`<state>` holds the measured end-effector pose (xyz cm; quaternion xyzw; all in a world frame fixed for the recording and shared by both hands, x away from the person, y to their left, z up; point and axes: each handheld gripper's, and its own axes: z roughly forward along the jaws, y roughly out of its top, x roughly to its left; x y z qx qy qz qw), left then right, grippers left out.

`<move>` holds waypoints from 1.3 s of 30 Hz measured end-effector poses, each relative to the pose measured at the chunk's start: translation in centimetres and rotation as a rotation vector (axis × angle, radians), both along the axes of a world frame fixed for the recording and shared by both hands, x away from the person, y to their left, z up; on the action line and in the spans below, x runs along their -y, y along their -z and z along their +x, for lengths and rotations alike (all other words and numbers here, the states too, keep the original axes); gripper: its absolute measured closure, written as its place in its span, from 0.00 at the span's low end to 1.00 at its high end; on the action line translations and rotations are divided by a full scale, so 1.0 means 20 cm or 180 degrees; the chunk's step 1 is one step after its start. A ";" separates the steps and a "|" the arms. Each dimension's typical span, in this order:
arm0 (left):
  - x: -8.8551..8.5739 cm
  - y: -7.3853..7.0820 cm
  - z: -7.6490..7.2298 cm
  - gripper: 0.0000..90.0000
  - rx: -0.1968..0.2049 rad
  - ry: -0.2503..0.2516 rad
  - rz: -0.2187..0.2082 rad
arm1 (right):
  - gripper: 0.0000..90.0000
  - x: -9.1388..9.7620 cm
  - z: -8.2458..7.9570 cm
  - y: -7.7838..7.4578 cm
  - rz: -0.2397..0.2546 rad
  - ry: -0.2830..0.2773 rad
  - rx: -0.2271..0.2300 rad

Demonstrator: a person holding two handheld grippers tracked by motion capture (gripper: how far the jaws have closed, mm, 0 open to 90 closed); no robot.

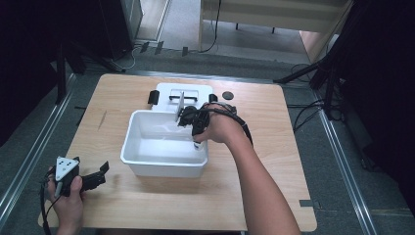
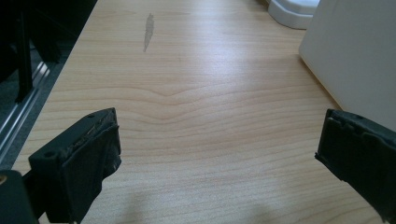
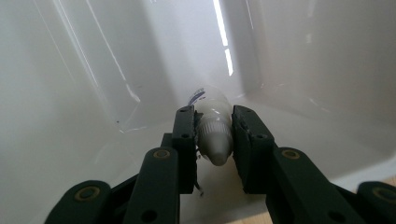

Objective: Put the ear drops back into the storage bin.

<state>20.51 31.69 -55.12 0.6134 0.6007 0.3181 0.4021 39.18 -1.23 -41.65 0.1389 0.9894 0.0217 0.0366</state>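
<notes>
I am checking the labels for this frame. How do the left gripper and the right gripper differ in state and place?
The left gripper has its jaws wide apart with nothing between them; the right gripper is shut on a small white bottle. The left one lies low over the bare wooden table, beside the white tub; the right one reaches down inside that tub. Both have black jaws and are hand-held.

Wooden table [image 1: 254, 196] under white tub [image 1: 164, 164]

A small white bottle [image 3: 214, 133] with a ridged cap is held by its cap inside the white tub [image 1: 142, 161].
</notes>
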 end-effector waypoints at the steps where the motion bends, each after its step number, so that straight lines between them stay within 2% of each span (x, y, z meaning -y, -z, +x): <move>1: 0.00 0.00 0.00 0.00 0.0002 0.0001 0.0000 | 0.80 0.00 0.00 0.01 0.0010 -0.0018 -0.0003; 8: 0.00 0.00 0.00 0.00 0.0000 0.0003 0.0007 | 0.80 -0.01 -0.01 0.06 -0.0042 -0.0122 0.0050; 18: 0.00 0.00 0.00 0.00 -0.0002 0.0009 0.0008 | 0.80 -0.03 -0.02 0.11 -0.0151 -0.0182 0.0006; 30: 0.00 0.00 0.00 0.00 -0.0001 0.0008 0.0004 | 0.77 -0.04 -0.01 0.13 -0.0240 -0.0174 -0.0027; 36: 0.00 0.00 0.00 0.00 0.0001 0.0005 0.0007 | 0.76 -0.03 -0.02 0.13 -0.0237 -0.0179 -0.0048; 39: 0.00 0.00 0.00 0.00 -0.0002 0.0009 0.0008 | 0.73 -0.03 -0.02 0.13 -0.0225 -0.0187 -0.0053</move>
